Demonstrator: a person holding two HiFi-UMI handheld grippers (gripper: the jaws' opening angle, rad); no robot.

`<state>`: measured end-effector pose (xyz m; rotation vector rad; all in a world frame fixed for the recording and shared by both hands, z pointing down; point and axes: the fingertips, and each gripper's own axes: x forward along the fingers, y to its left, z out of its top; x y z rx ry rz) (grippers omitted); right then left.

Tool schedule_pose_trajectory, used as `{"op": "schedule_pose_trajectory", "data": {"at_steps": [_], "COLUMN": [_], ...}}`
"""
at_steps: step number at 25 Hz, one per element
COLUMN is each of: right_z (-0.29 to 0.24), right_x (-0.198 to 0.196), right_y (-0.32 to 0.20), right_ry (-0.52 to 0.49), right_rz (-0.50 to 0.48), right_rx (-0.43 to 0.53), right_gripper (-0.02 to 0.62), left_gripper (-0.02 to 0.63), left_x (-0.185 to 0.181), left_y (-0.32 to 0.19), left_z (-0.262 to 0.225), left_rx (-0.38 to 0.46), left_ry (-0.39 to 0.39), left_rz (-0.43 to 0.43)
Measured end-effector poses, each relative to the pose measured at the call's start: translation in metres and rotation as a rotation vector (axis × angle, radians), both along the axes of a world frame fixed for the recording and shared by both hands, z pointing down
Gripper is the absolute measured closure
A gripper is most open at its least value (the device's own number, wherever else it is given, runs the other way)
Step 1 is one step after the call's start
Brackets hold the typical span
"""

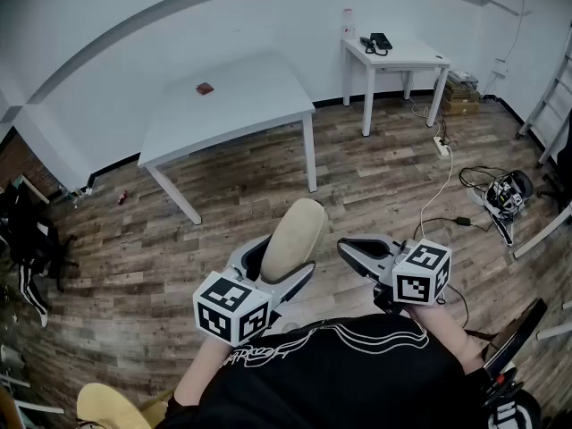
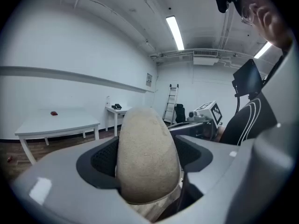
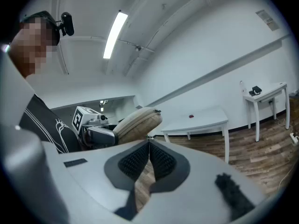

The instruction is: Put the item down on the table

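Your left gripper (image 1: pixel 277 271) pinches a beige oval fabric pouch (image 1: pixel 293 235).
Only your right gripper (image 3: pixel 148 149), pressed together, views the seam of the pouch.

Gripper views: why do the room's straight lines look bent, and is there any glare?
Left gripper view: the wide-angle lens bows straight lines and blackens the corners, and a ceiling lamp glares white. Right gripper view: same bowing, a ceiling lamp blown out too, and the mosaic patch is an edit, not the scene. Head view: milder bowing, the table edges curve, light even, no glare.
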<state>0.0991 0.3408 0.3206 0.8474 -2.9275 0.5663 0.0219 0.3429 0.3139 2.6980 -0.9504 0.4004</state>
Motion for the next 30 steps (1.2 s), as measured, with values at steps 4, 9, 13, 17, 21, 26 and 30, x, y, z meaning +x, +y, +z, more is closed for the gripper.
{"op": "schedule_pose_trajectory", "data": {"at_steps": [4, 9, 13, 17, 21, 26, 30], "right_z": [-0.006, 0.007, 0.024, 0.046, 0.070, 0.079, 0.082], "right_x": [0.008, 0.008, 0.004, 0.001, 0.000, -0.013, -0.031], "right_y": [0.006, 0.005, -0.015, -0.050, -0.111, -0.223, -0.327], "right_ry": [-0.029, -0.025, -0.027, -0.032, -0.019, -0.050, -0.060], "right_rz": [-0.002, -0.004, -0.007, 0.001, 0.024, 0.035, 0.052], "right_rx": [0.010, -0.008, -0.057, -0.108, -0.150, -0.165, -0.170], "right_gripper": [0.588, 0.588, 0.588, 0.588, 0.588, 0.588, 0.588], "left_gripper": [0.227, 0.227, 0.227, 0.227, 0.227, 0.227, 0.227], "left_x": [0.009, 0.015, 0.007, 0.000, -0.007, -0.024, -0.044], "left_y": [0.005, 0.008, -0.015, -0.053, -0.119, -0.232, -0.327], "left_z": [-0.001, 0.005, 0.014, 0.032, 0.052, 0.069, 0.075], "left_rx": [0.003, -0.003, -0.034, -0.074, -0.112, -0.118, -0.123], "left_ry": [-0.004, -0.027, -0.026, -0.010, 0.002, -0.002, 0.000], "left_rz": [0.007, 0.023, -0.001, -0.016, -0.016, -0.022, -0.019]}}
